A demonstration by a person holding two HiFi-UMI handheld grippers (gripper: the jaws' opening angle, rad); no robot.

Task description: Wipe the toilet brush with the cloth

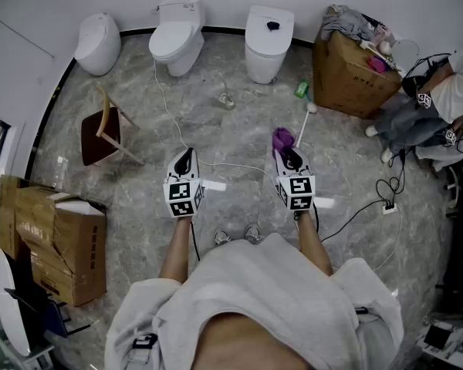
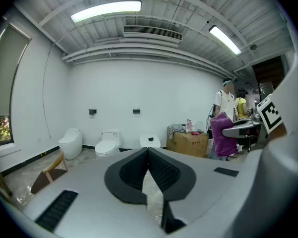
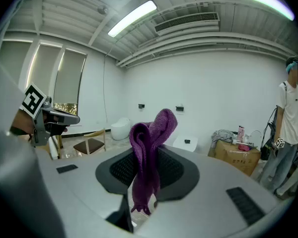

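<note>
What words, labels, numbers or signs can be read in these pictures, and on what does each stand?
Nothing reads clearly.
Cardboard box: dark print on its side, too blurred to read.
Middle toilet: label on the tank, too small to read.
Cubes on the left gripper and right gripper: square marker patterns only.

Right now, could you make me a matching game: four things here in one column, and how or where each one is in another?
1 left gripper
2 right gripper
3 toilet brush
4 wooden chair

A shut on the purple cloth
B shut, holding nothing
C lying ahead of the right gripper
D standing off to the left gripper's left

Pairs: 1-B, 2-A, 3-C, 4-D
</note>
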